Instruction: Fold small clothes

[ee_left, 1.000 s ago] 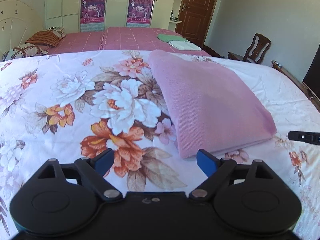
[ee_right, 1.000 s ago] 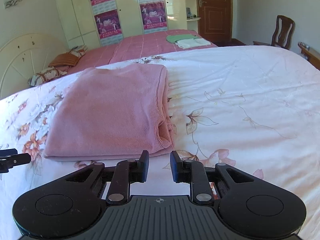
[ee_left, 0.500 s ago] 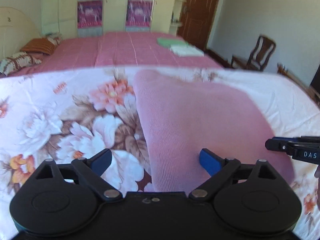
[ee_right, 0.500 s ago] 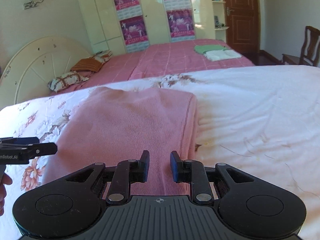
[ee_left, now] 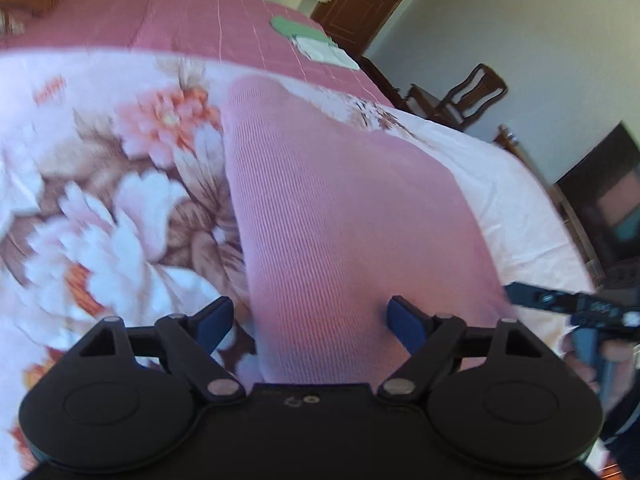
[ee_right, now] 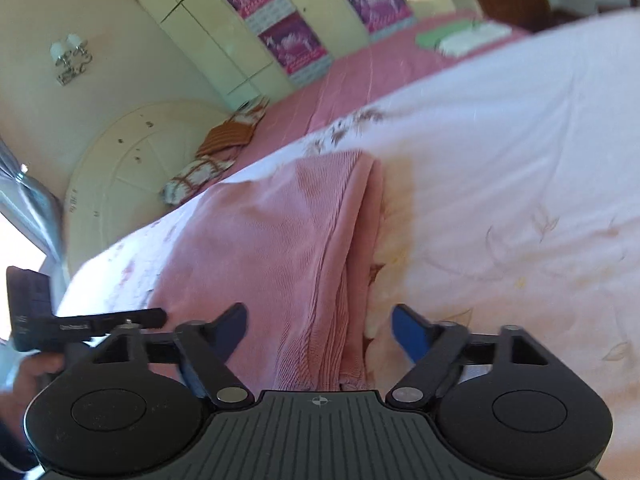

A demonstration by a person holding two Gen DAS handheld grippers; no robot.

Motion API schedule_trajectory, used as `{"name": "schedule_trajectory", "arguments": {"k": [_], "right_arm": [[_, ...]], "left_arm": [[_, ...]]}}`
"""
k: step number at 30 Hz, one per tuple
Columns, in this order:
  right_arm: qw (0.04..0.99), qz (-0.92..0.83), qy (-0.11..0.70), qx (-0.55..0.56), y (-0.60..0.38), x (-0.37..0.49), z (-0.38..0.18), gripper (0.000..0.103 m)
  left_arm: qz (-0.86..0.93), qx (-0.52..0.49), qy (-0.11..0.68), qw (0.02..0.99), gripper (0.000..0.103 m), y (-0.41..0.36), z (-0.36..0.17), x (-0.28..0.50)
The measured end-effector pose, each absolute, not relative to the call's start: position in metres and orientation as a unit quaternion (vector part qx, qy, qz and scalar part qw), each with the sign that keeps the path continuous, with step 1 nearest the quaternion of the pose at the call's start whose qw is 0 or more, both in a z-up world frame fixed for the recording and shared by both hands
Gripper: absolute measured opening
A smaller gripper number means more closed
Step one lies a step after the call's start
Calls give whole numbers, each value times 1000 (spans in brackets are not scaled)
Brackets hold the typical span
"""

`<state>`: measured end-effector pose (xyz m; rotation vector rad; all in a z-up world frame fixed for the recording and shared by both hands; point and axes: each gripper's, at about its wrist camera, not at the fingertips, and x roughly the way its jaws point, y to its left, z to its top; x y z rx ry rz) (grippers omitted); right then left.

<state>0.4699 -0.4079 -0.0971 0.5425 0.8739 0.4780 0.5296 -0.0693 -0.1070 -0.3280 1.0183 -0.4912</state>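
Grasp step: left gripper (ee_left: 308, 320) fingers apart, closing; right gripper (ee_right: 318, 326) fingers opening, both straddling the pink garment's (ee_left: 340, 208) near corners. Next: clamp.

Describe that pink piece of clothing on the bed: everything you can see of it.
The pink garment is a ribbed knit, soft-looking and already folded into a rough rectangle. It lies flat on the flowered bedspread. Seen from the right wrist, its right edge shows stacked layers with a crease running along it. Both near corners sit between open tongs: the left tongs are closing, the right tongs opening. No pad visibly presses the cloth.
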Motion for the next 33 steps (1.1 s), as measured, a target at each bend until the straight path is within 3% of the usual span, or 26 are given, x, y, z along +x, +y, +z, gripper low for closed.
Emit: {"name": "schedule_trajectory", "arguments": {"k": [4,8,9,11,15,17,22,33], "right_arm": [[826,245,430,270,-411,485,-110,69],[814,271,436,271,-407,501,-112,66],[811,278,444,261,-403,505,-114,52],[815,282,450,232,-394,511,-111,48],[829,269,455,182,-378,511,-105,28],[845,260,446,141,-364,504,-99,23],[886,231,401,36,-328,475,-74,21],[901,239,362,-11,-238,433,-15,21]], "left_arm": [[-232,-180,480,827,87,-66,-115,536],[-231,-144,481,834,85,-83,-113,545],[-231,-136,482,834,81,-89,-113,549],[-224,-127,484,836,71,-98,-112,556],[-213,-60,469,855,46,-121,-99,557],[-209,-17,455,865,38,-134,-88,551],[-220,24,418,881,32,-137,-70,531],[-229,27,381,896,32,-40,-21,485]]}}
